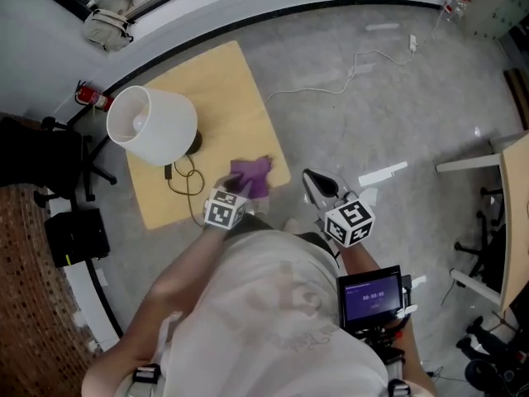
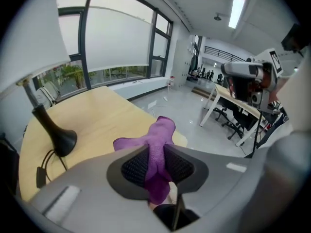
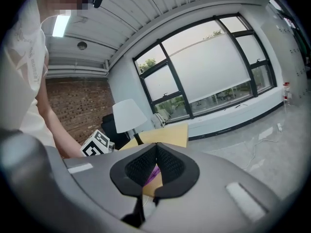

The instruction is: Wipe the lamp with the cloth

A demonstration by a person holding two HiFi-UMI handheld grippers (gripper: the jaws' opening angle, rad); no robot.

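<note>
Far left: lamp (image 1: 151,125) stands by the table's (image 1: 223,81) left edge, white shade wide vs. a small dark base (image 2: 60,137). Looks top-heavy, so a hard sideways wipe on the shade could tip or slide it, esp. w/ nothing steadying it. Next, cord (image 1: 186,176) loops on the wood btwn base and near edge; a low pass could snag it and tug the lamp. Then cloth (image 1: 250,176) at the near-right corner, well apart from the lamp, pinched btwn the left gripper's (image 1: 242,190) pads. Only a narrow fold sits in the grip and most hangs free beyond, so it could slip out under rubbing, or the hard jaw tips prob. hit the shade before fabric does. Far right: right gripper (image 1: 310,179) is off the table past that corner, jaws pressed together, empty, so it can't brace the lamp from there.
</note>
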